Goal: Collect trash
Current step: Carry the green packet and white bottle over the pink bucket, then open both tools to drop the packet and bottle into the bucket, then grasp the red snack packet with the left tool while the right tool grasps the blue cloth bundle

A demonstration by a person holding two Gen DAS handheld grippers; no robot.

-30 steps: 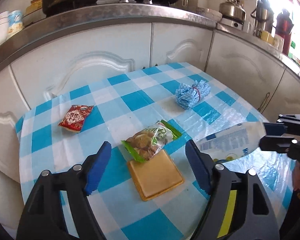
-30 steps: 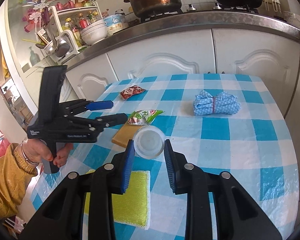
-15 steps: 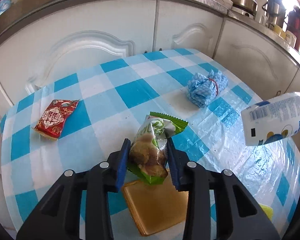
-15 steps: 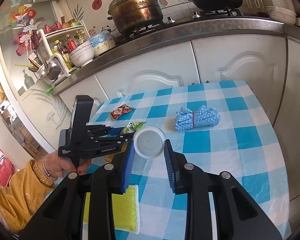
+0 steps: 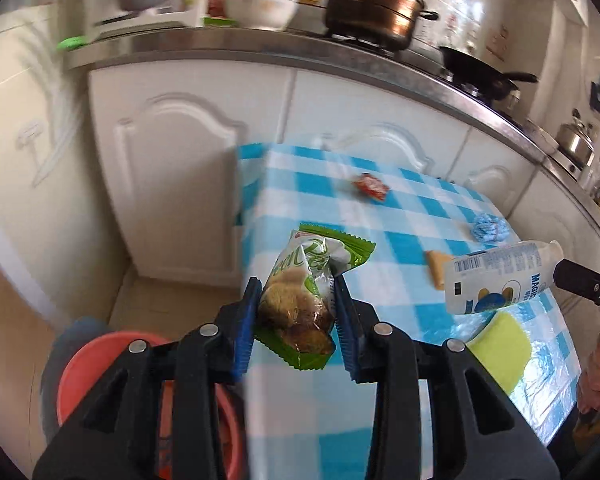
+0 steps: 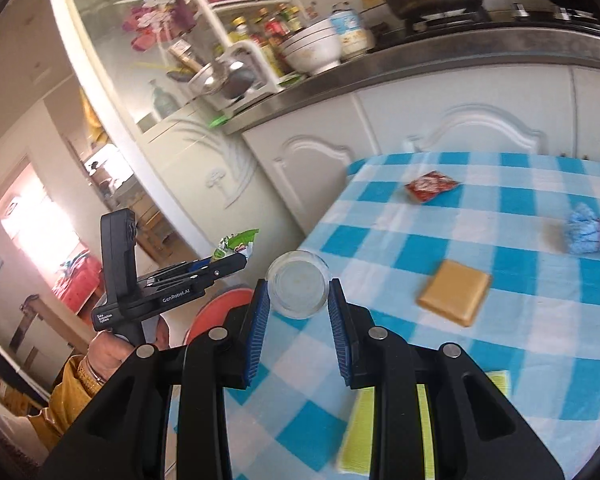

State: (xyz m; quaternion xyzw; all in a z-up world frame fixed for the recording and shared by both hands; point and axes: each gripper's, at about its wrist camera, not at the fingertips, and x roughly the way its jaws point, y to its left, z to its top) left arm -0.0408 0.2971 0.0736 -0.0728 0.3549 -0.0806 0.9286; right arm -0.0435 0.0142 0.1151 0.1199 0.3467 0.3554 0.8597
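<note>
My left gripper (image 5: 296, 312) is shut on a green snack packet (image 5: 304, 280), held in the air past the table's left edge above a red bin (image 5: 100, 372) on the floor. It shows in the right wrist view (image 6: 216, 266) with the packet (image 6: 236, 242) sticking out. My right gripper (image 6: 298, 312) is shut on a white plastic bottle (image 6: 299, 290), seen bottom-on; the bottle also shows in the left wrist view (image 5: 500, 276). A red wrapper (image 6: 430, 186) lies on the blue checked table (image 6: 480, 360).
On the table lie a tan square pad (image 6: 454, 298), a folded blue cloth (image 6: 592, 234) and a yellow-green sponge (image 6: 364, 428). White cabinets (image 5: 180, 168) stand behind, with pots on the counter. The red bin also shows in the right wrist view (image 6: 216, 312).
My left gripper closed on the green packet, lifted it and swung left off the table to above the red bin. My right gripper followed leftward, still holding the bottle.
</note>
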